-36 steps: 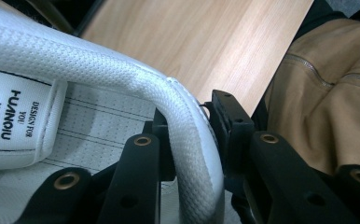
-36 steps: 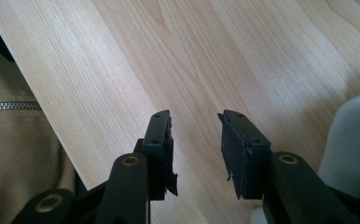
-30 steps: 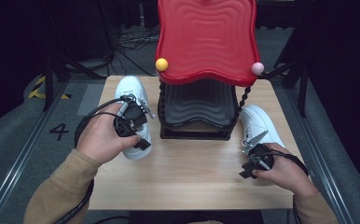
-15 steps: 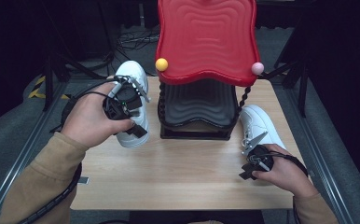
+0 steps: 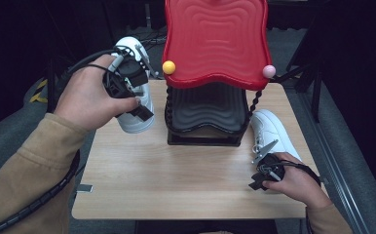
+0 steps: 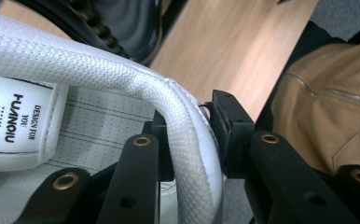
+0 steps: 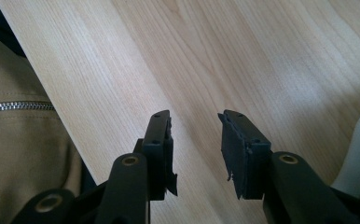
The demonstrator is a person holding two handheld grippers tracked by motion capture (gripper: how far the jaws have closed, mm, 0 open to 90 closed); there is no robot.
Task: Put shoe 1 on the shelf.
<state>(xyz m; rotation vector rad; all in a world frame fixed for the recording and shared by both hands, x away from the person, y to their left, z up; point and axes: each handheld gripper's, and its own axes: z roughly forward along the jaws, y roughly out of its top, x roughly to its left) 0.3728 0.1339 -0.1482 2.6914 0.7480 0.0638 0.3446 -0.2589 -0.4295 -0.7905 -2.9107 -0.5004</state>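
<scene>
**Left shoe lifted by its collar**

At the lower right of the high view, the right gripper point(image 5: 263, 171) rests on the pale wood-grain table point(image 5: 176, 170), jaws spread with nothing between them; its own view shows the grain and a tan zipped sleeve point(image 7: 15, 140). Just beyond lies a smooth white shoe point(image 5: 271, 131). The left gripper point(image 5: 130, 92) pinches the other shoe point(image 6: 122, 79) by its padded mesh collar. It has risen toward the upper left beside the wavy red-and-black rack point(image 5: 215, 44).
</scene>
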